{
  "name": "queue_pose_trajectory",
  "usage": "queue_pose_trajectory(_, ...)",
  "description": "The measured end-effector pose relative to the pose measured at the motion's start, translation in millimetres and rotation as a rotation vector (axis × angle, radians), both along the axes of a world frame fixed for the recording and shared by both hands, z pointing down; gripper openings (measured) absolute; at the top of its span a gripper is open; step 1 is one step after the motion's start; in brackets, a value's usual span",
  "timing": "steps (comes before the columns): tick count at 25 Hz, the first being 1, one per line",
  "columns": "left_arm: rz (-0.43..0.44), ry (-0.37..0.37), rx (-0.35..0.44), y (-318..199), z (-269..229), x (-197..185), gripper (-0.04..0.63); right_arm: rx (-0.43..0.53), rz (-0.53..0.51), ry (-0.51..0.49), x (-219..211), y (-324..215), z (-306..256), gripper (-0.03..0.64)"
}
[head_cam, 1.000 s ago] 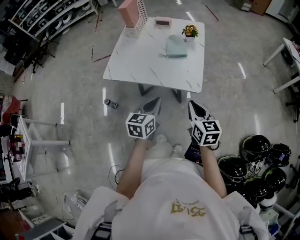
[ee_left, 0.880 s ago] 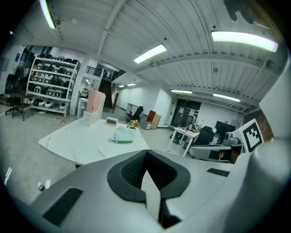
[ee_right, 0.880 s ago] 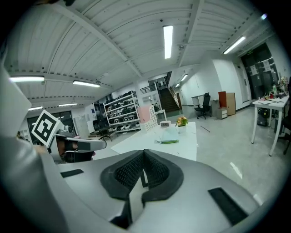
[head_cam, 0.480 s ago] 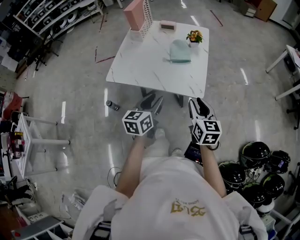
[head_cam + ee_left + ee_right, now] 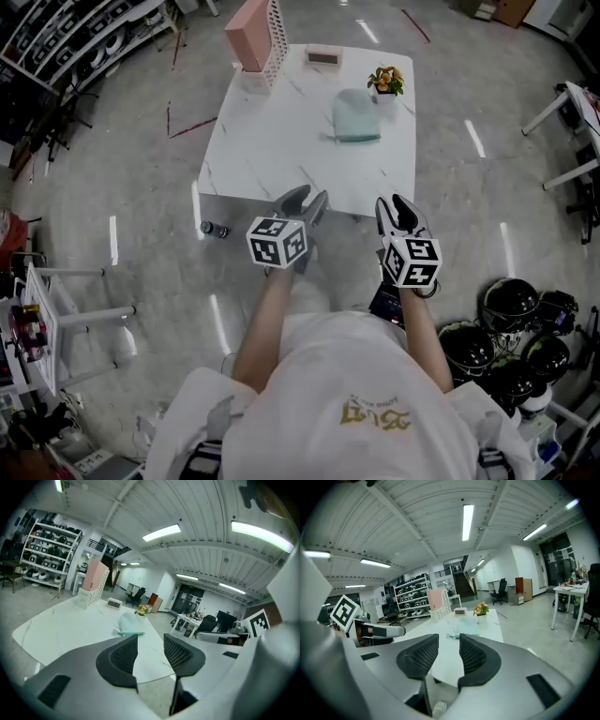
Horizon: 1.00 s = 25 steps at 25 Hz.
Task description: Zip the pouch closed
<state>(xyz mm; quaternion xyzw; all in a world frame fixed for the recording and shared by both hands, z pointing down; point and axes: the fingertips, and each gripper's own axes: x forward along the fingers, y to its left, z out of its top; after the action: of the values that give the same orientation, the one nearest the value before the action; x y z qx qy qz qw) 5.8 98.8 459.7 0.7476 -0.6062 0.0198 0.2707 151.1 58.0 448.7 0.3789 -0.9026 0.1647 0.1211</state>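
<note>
The white marble bench (image 5: 272,141) lies ahead of you. At its far edge a white perforated basket (image 5: 278,36) holds a pink box (image 5: 246,33), and a small pot (image 5: 383,92) holds flowers. The teal pouch (image 5: 355,114) lies flat just beside that pot, well apart from both grippers. Only the head view shows the black helmets (image 5: 511,314) on the floor at your right. Your left gripper (image 5: 309,195) and right gripper (image 5: 392,202) hover at the near edge. Their jaws have just been opening and stand wide, with nothing between them. The small clock (image 5: 324,56) is too small to read.

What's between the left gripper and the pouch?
Only bare tabletop up to the pouch, shown in the head view. The left gripper has just been opening its jaws, nothing between them.
</note>
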Motion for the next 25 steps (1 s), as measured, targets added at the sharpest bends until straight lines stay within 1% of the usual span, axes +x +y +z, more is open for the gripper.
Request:
queue_pose_trajectory(3, 0.039, 0.006, -0.033, -33, 9, -29, 0.19, 0.008, 0.022, 0.057, -31, -31, 6, 0.143)
queue_pose_trajectory(5, 0.067, 0.002, -0.049, -56, 11, -48, 0.189, 0.005, 0.04, 0.072, -52, -49, 6, 0.143)
queue_pose_trajectory(9, 0.111, 0.001, -0.071, -96, 18, -83, 0.183, -0.033, 0.067, 0.091, -86, -76, 16, 0.132)
queue_pose_trajectory(12, 0.158, 0.001, -0.101, -120, 32, -99, 0.178, -0.074, 0.099, 0.11, -103, -95, 32, 0.132)
queue_pose_trajectory(15, 0.223, 0.003, -0.137, -139, 48, -106, 0.179, -0.113, 0.142, 0.129, -111, -110, 45, 0.132)
queue_pose_trajectory(18, 0.302, -0.021, -0.164, -155, 62, -105, 0.173, -0.145, 0.176, 0.147, -119, -122, 55, 0.133)
queue_pose_trajectory(22, 0.392, -0.065, -0.193, -170, 80, -104, 0.173, -0.179, 0.186, 0.174, -131, -131, 67, 0.137)
queue_pose_trajectory(25, 0.439, -0.088, -0.22, -178, 96, -102, 0.174, -0.205, 0.194, 0.189, -133, -138, 78, 0.137)
